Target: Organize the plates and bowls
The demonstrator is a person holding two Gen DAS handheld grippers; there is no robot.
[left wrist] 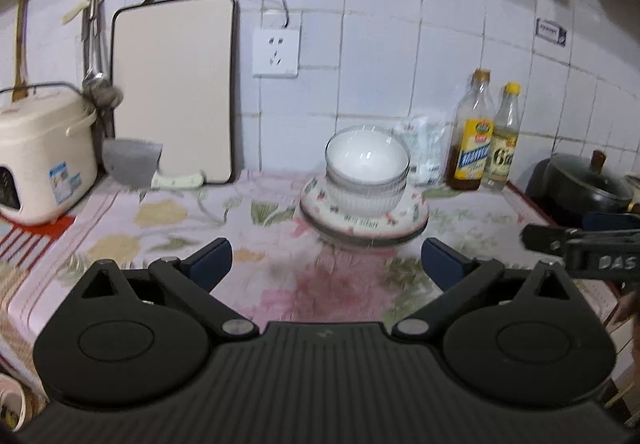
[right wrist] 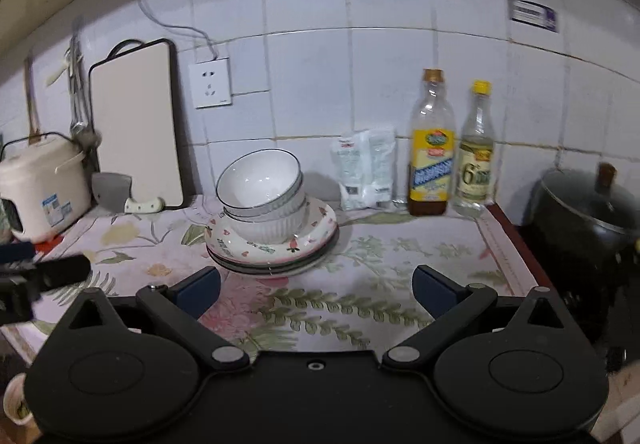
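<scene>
— Where the floral cloth covers the counter (right wrist: 400, 244), what stands at the far left?

— A cream rice cooker (right wrist: 42, 188), and just right of it a cleaver (right wrist: 120, 192) lying at the foot of a pale cutting board (right wrist: 136, 124) that leans upright on the tiled wall. A wall socket (right wrist: 211, 82) sits above and to the right of the board.

— And the dishes?

— Mid-counter, one pile: a stack of plates (right wrist: 316, 222), the top one printed with small red motifs, and nested bowls (right wrist: 260, 180) resting in it. The uppermost bowl is white with a dark rim and sits tilted.

— Further right?

— A white packet (right wrist: 366, 168) against the wall, then a bottle of dark liquid (right wrist: 432, 148) and a bottle of clear liquid (right wrist: 476, 156), side by side and upright. A black lidded pot (right wrist: 588, 204) stands past the counter's right edge.

— The grippers?

— The left gripper (left wrist: 327, 260) hovers low in front of the pile, fingers spread wide, holding nothing. The right gripper (right wrist: 316, 286) is likewise spread and empty, near the pile's front right, touching none of it.
</scene>
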